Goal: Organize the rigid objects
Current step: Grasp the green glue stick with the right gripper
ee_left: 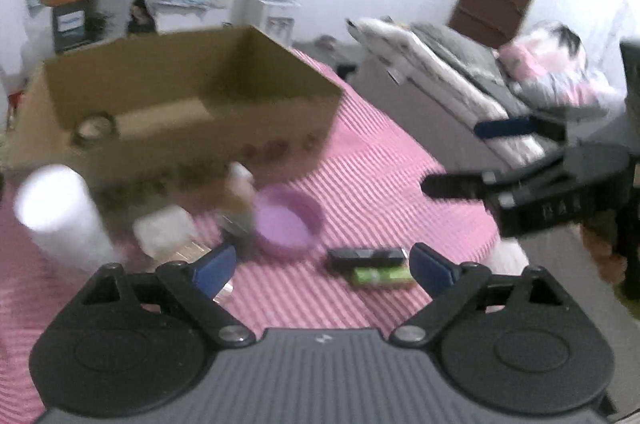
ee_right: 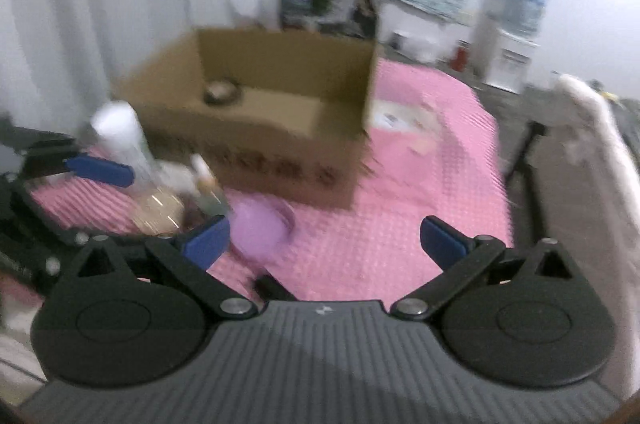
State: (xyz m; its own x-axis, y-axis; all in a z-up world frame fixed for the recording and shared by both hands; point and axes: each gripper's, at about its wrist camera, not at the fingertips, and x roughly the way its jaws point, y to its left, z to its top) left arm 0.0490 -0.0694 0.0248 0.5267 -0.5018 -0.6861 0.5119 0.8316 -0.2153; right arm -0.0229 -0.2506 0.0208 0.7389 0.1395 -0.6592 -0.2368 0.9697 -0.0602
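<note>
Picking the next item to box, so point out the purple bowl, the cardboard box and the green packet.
purple bowl [ee_left: 286,224]: left wrist view, on its inner floor.
cardboard box [ee_right: 280,159]: right wrist view, on its front outer wall.
green packet [ee_left: 382,276]: left wrist view, on its top face.

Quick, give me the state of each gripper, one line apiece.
Left gripper: jaws wide open, nothing held.
Right gripper: jaws wide open, nothing held.

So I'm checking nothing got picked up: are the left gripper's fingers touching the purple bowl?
Apart. The left wrist view shows the left gripper open, pink mat visible between its fingers and the purple bowl.
</note>
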